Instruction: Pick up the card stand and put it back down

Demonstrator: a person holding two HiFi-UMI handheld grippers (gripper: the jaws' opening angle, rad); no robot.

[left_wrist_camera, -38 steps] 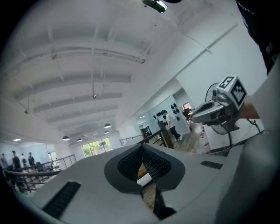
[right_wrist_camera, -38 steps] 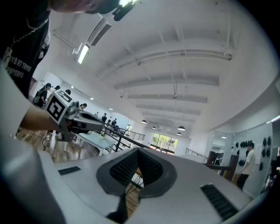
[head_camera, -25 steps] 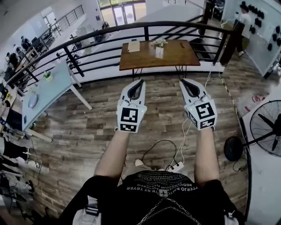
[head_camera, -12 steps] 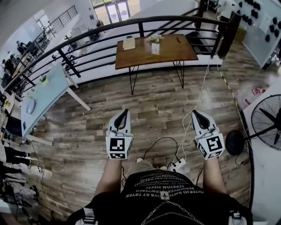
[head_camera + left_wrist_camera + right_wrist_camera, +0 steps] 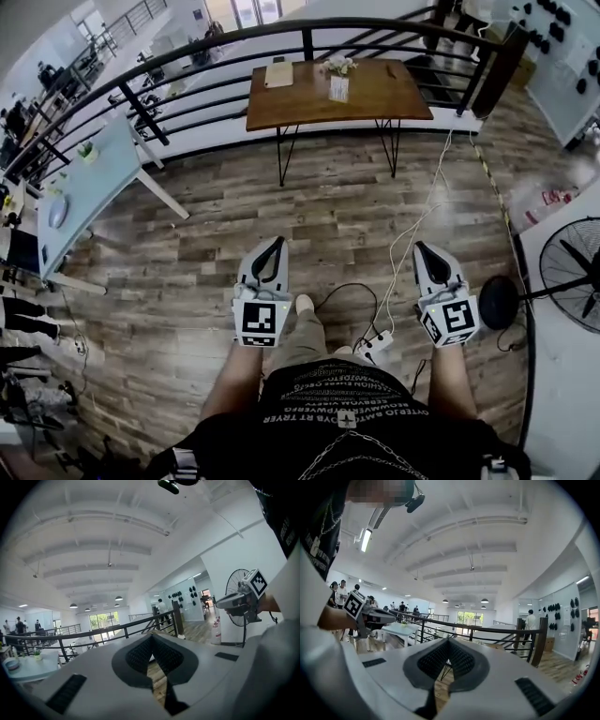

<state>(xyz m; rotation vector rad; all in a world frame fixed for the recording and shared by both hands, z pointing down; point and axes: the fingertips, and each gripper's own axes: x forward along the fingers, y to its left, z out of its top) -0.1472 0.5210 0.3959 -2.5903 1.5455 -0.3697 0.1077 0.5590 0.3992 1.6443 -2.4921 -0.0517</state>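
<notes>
The card stand [image 5: 338, 88] is a small upright clear card on the brown wooden table [image 5: 384, 101], far ahead of me beside the railing. A little plant [image 5: 340, 66] stands just behind it. Both grippers hang low by my hips, well short of the table. My left gripper [image 5: 276, 244] is shut with nothing in it, its jaws meeting at the tip [image 5: 151, 637]. My right gripper [image 5: 424, 249] is likewise shut and empty [image 5: 448, 642]. Each gripper view also catches the other gripper off to the side.
A black railing [image 5: 187, 58] runs behind the table. A pale blue table [image 5: 89, 183] stands at the left, a floor fan [image 5: 574, 286] at the right. A power strip [image 5: 378, 346] and cables lie on the wood floor at my feet. A notebook [image 5: 278, 74] lies on the brown table.
Both grippers have dropped from held out toward the table to low beside my hips. The table now sits farther from them in the head view.
</notes>
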